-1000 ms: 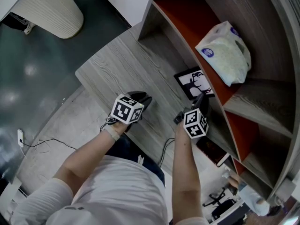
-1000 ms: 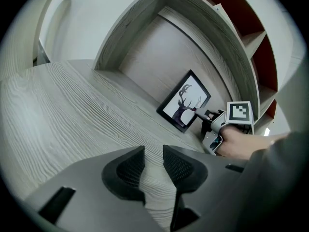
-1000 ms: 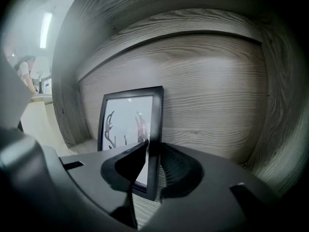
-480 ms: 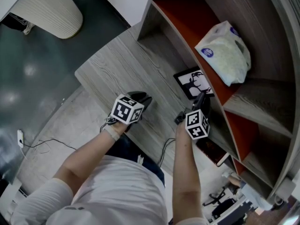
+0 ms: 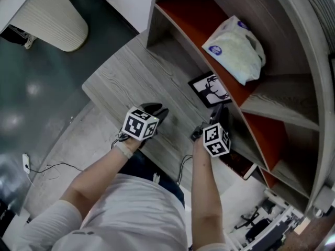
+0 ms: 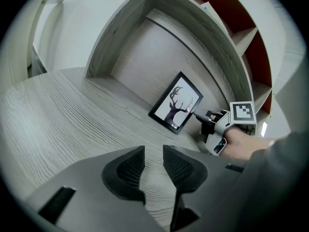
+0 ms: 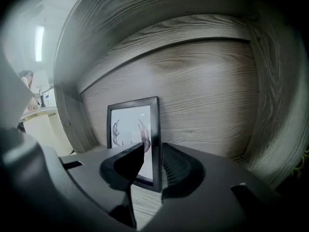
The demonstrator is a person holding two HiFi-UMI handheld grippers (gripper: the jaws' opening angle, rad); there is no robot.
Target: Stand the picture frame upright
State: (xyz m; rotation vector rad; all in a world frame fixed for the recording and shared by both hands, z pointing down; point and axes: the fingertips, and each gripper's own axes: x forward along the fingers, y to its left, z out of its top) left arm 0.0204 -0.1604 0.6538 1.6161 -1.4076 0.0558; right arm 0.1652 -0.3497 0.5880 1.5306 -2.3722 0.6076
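Toward the desk [image 5: 131, 72] near edge, at left: left gripper [image 6: 153, 163], jaws parted, nothing between, over bare wood. Farther right, at the far edge: picture frame [image 6: 176, 103], propped near-upright against the back panel [image 7: 203, 91]. Probably light, rigid, glazed and fragile, apt to slide at its foot; best taken by a side rail. Rightmost: right gripper [image 7: 152, 161], jaws apart, gap lined up on the frame's right rail, no pad seen pressing.

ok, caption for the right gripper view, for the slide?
Right claw open at the right edge of the deer-print picture frame, which stands leaning on the shelf's back panel.
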